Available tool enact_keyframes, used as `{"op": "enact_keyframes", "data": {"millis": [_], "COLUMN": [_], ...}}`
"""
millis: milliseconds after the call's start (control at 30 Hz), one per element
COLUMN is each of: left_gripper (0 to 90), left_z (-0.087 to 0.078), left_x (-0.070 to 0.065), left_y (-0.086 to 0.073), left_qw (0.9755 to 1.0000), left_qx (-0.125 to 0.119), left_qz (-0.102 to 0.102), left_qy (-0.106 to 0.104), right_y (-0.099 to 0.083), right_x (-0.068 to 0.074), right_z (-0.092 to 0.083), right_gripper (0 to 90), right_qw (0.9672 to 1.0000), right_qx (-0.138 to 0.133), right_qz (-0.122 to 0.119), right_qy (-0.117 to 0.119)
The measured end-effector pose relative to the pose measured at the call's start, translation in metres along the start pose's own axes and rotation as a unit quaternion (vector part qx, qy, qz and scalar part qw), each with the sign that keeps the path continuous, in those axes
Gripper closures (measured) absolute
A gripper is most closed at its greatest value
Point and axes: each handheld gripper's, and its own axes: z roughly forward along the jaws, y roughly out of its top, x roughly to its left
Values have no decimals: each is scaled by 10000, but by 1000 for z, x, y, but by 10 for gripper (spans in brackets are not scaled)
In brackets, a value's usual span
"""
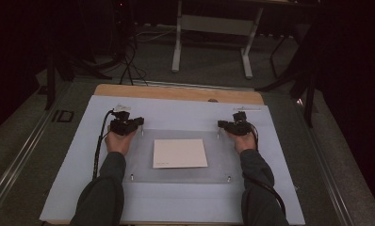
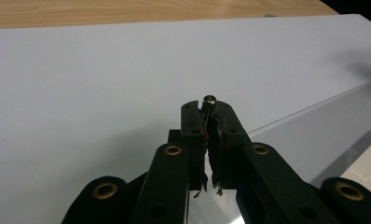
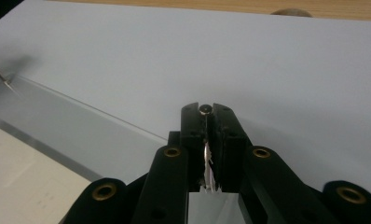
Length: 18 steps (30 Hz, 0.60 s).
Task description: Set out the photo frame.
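Observation:
A clear plastic plate lies on a pale blue sheet, with a white paper at its middle. My left gripper rests by the plate's far left corner. Its jaws are shut, with a small screw head pinched at their tips. By the far right corner, my right gripper is also shut on a dark screw head. The plate's edge runs away from each gripper.
Thin metal pins stand at the plate's far edge, and small screws mark its near corners. The wooden table edge lies beyond the sheet. A desk frame and cables sit on the floor behind.

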Motion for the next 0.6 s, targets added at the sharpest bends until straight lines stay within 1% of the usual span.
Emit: {"op": "enact_keyframes", "data": {"millis": [33,200,333,467,533,600], "left_gripper": [854,857,857,856,856,855], "left_z": [1,7,10,13,13,13], "left_x": [1,5,8,8,8,8], "left_y": [1,5,8,10,12,12], "left_qw": [10000,9995,9990,9984,9984,9981], "left_qx": [21,51,80,139,166,176], "left_qz": [-25,-299,-435,-540,-548,-590], "left_qy": [-7,-63,-65,-25,12,-14], "right_y": [1,7,11,12,13,14], "right_x": [-1,-5,-7,-8,-9,-8], "right_z": [1,6,10,14,14,16], "right_gripper": [847,853,855,856,857,857], "right_qw": [10000,9998,9995,9991,9989,9988], "right_qx": [21,87,133,135,159,179], "right_qz": [4,159,279,396,438,459], "right_qy": [-8,14,10,-2,-13,-52]}}
